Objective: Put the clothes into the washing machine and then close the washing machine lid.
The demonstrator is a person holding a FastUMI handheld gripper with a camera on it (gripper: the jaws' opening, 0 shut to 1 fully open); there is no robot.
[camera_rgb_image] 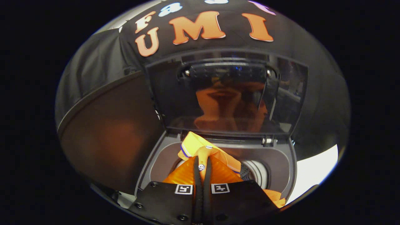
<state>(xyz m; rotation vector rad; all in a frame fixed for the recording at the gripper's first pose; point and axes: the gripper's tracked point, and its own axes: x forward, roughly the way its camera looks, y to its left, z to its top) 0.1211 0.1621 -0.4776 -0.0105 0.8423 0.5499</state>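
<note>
Right at the front, the claw [202, 170] has its two fingers drawn almost together, pinching a fold of the orange shirt [215, 156] between them — a narrow strip of cloth with a small white button shows in the slit. The garment hangs from that grip and bunches just ahead of the fingers, its collar with a dark stripe lifted up toward the hinge side.

Below and around the cloth sits the washing machine [282, 162], its top opening ringed by a grey rim, and the shirt is over that opening, part of it already dipping inside. Just beside the fabric a pale round patch of the drum [257, 170] peeks out.

So this looks like the loading step: clothes going in, not yet let go. The next move, by my reading, calls for lowering the bundle deeper, then spreading the fingers so the cloth drops clear of the rim, with no sleeve or collar left draped over the edge.

Further back, the lid [228, 97] stands raised and wide open, its dark glossy panel mirroring the orange below. It must come down only once the shirt is fully inside
</note>
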